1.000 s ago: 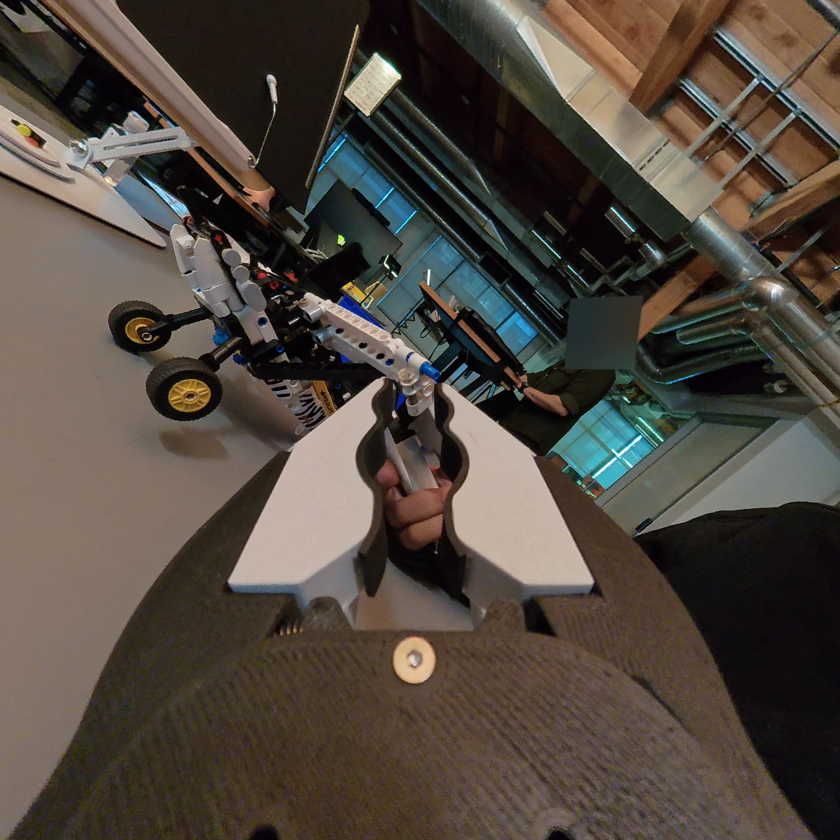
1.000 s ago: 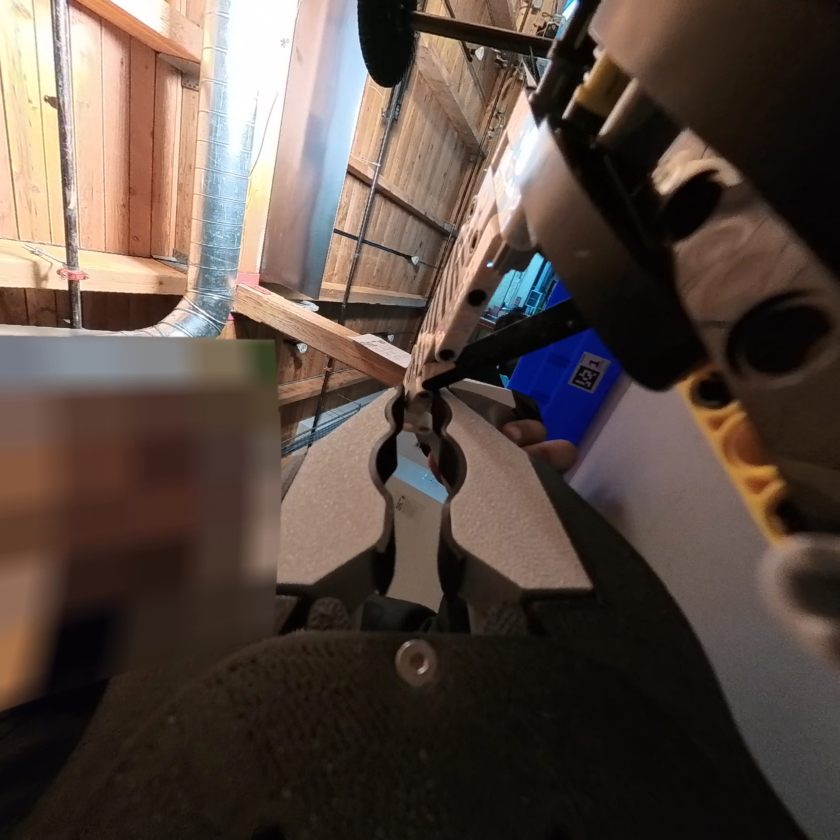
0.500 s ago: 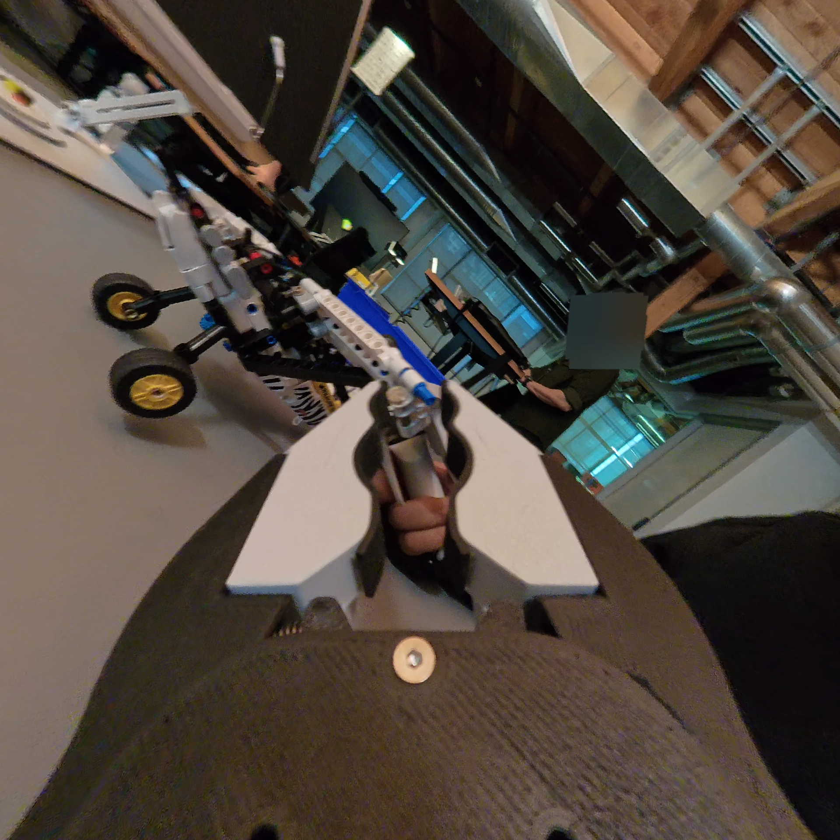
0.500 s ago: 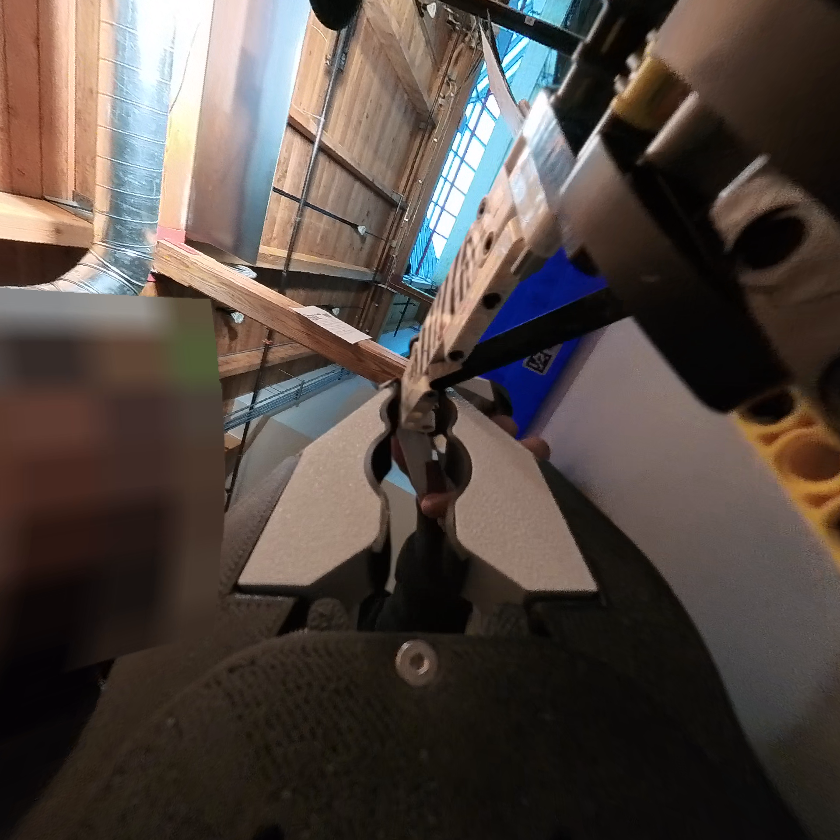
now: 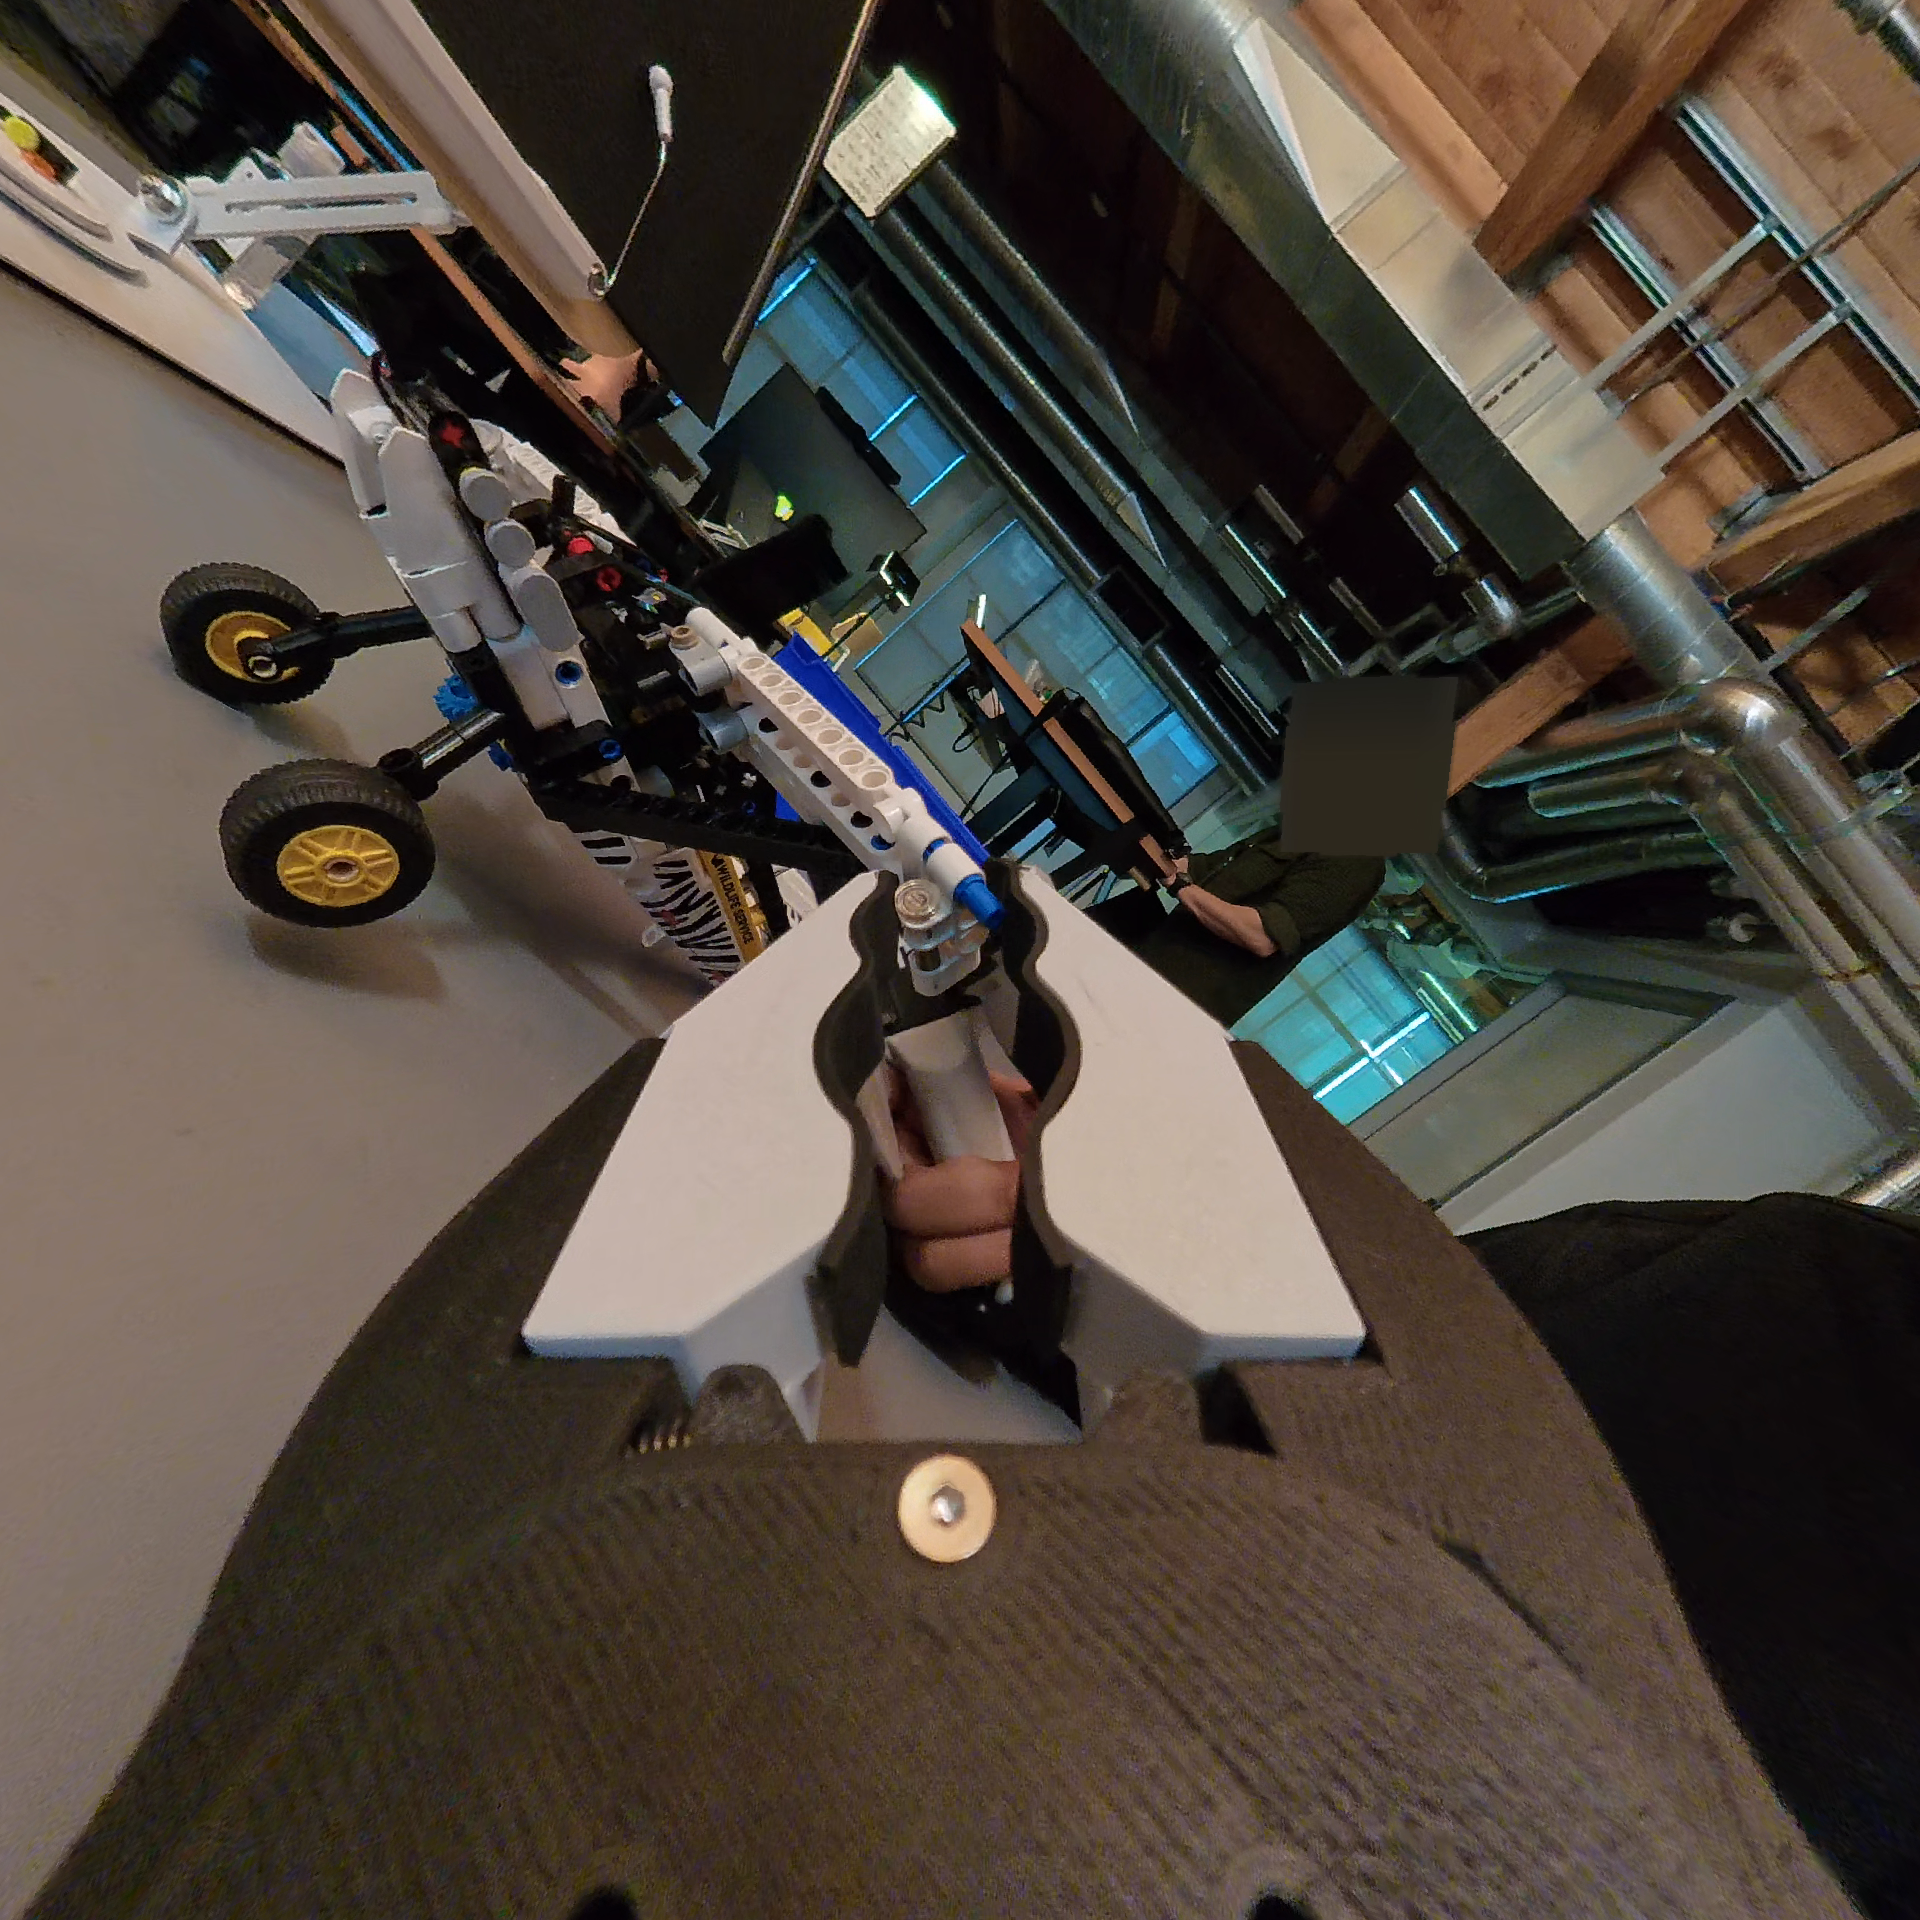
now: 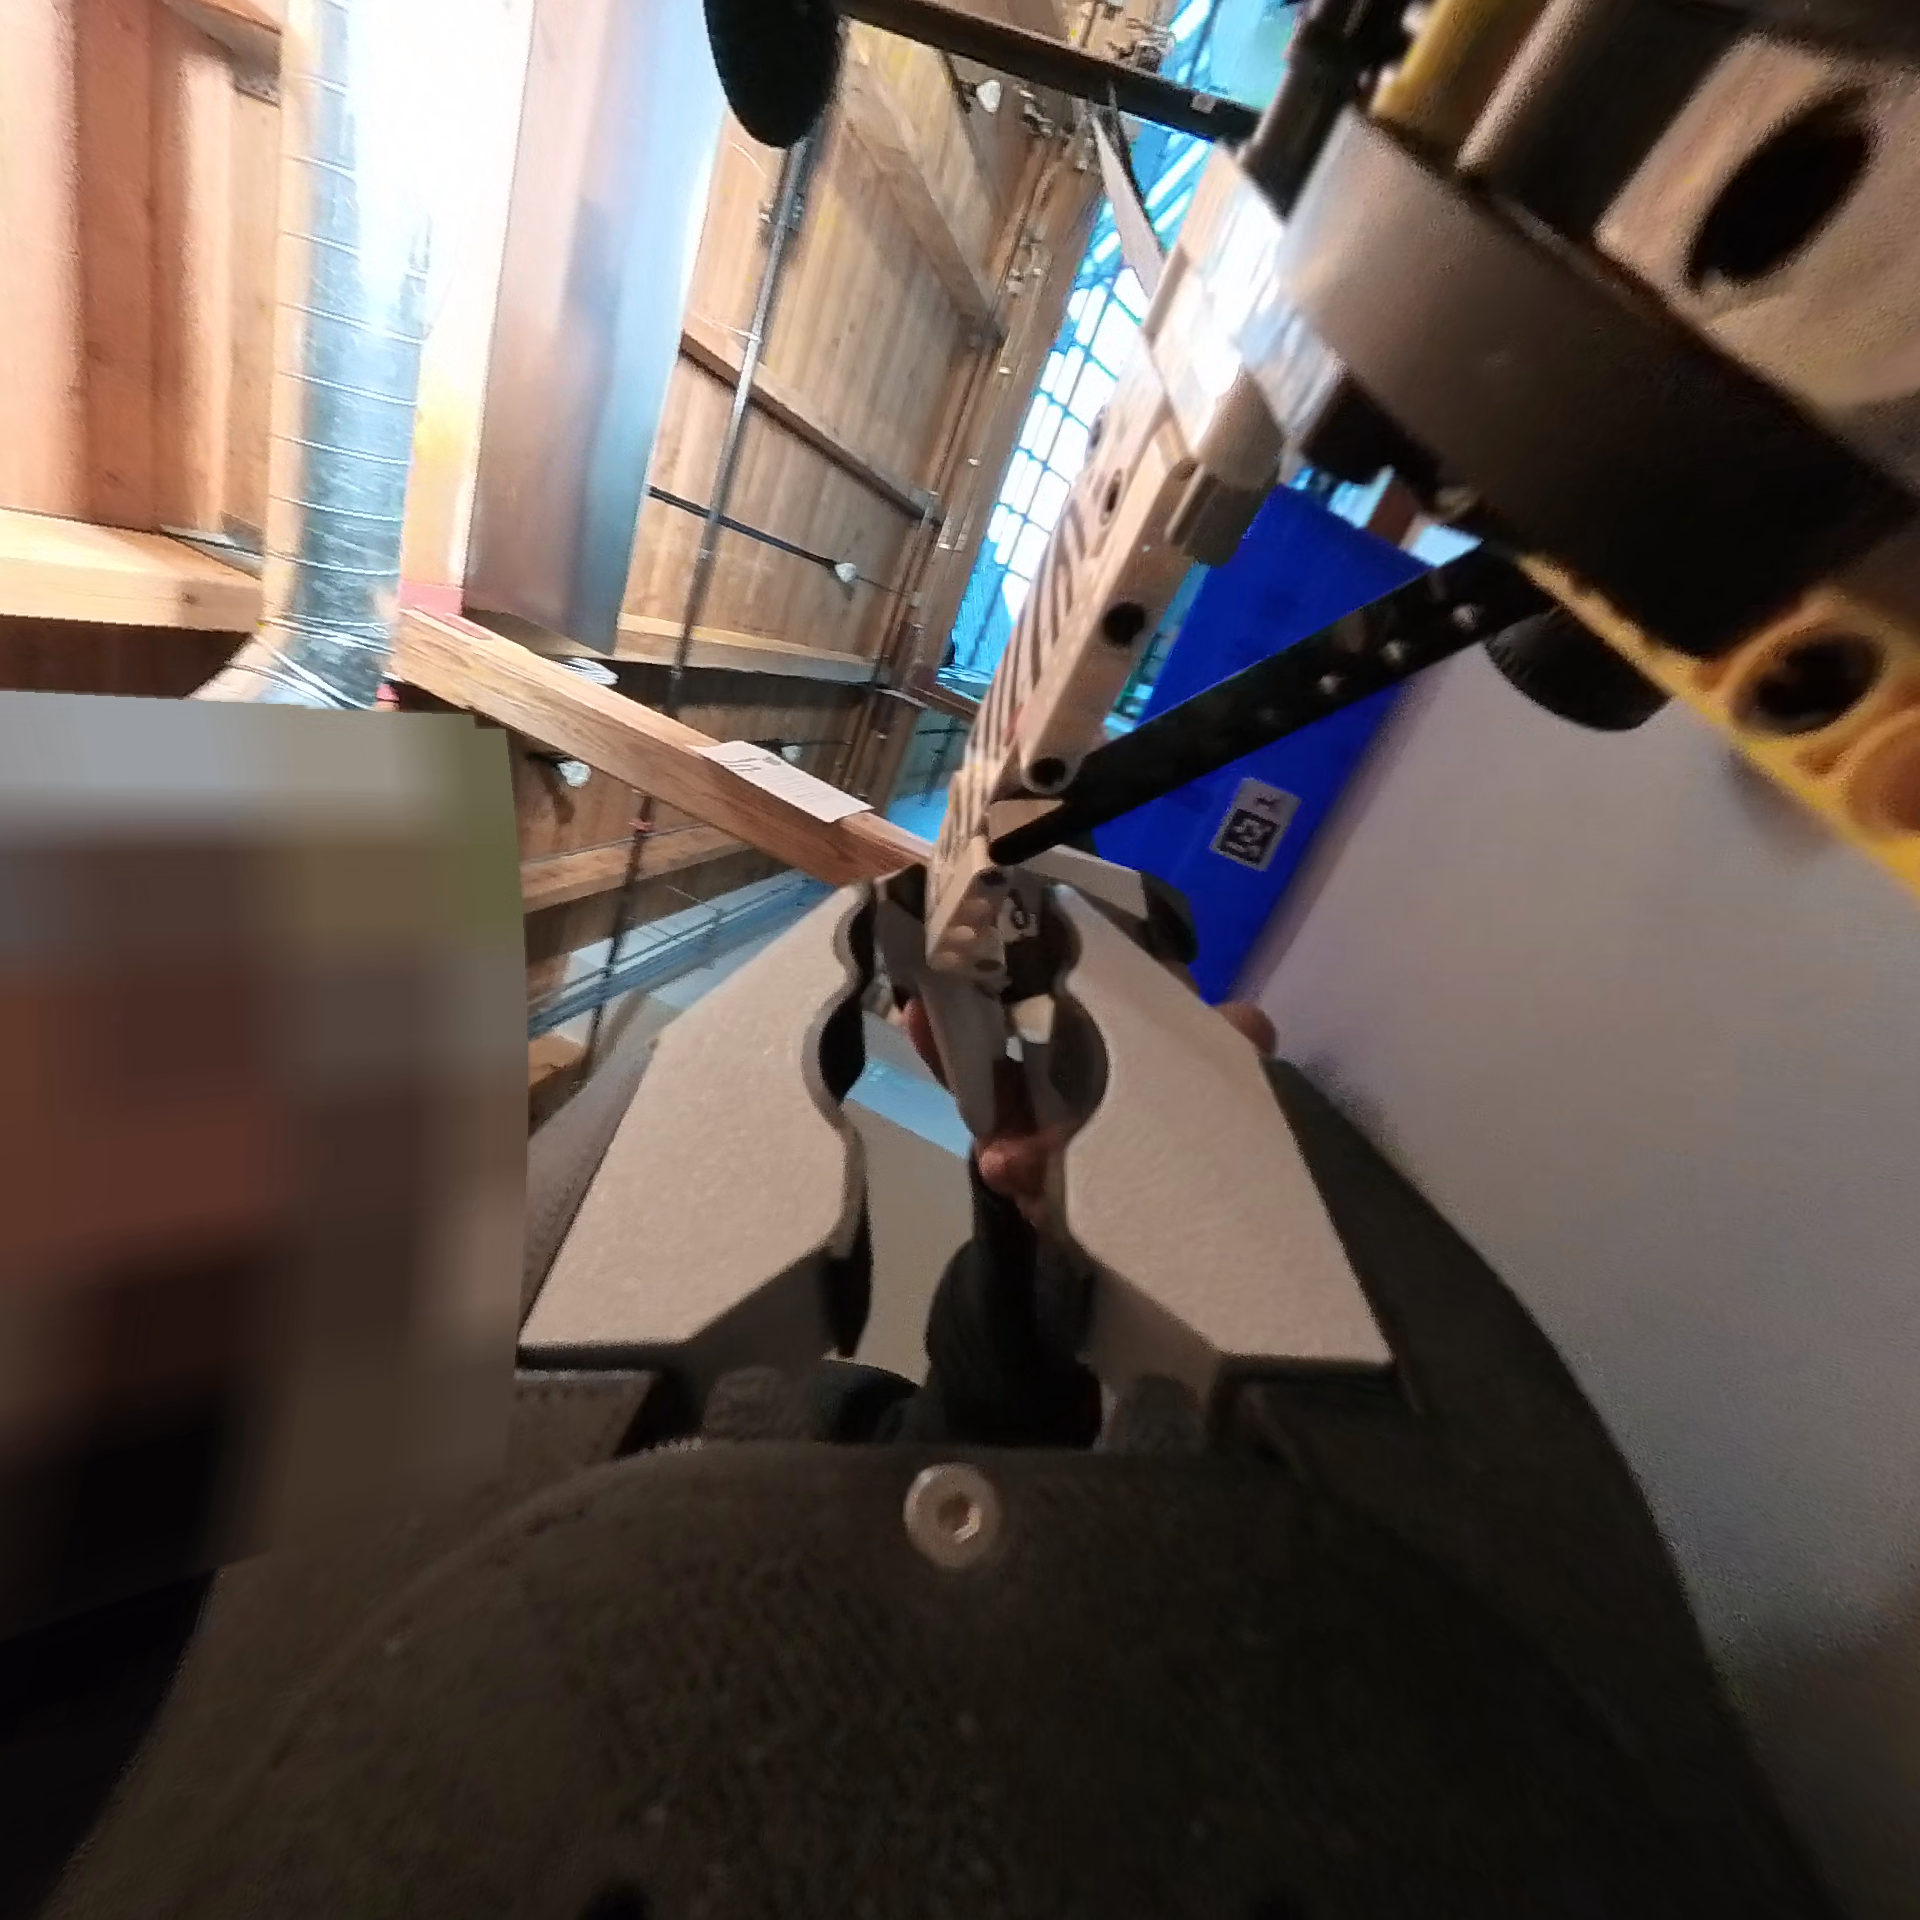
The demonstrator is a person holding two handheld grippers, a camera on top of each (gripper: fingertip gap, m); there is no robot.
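The left tongs [image 5: 940, 925] were clenched on the small white connector [image 5: 935, 940] at the tip of a white perforated beam [image 5: 821, 743], both pads pressing its sides; a blue pin [image 5: 971, 894] stuck out just beside the right pad. The beam ran away up and to the left of the tongs into a toy brick vehicle [image 5: 520, 644], whose two black wheels with yellow hubs [image 5: 327, 842] stood on the grey bench [image 5: 156, 1039] well to the left.

The right tongs [image 6: 961, 925] met the same model from the other side. The zebra-striped end of a white beam [image 6: 977, 904] sat between the pads, apparently gripped, though blur made the contact uncertain. A black strut [image 6: 1247, 707] rose to the upper right, before a blue bin [image 6: 1278, 623].
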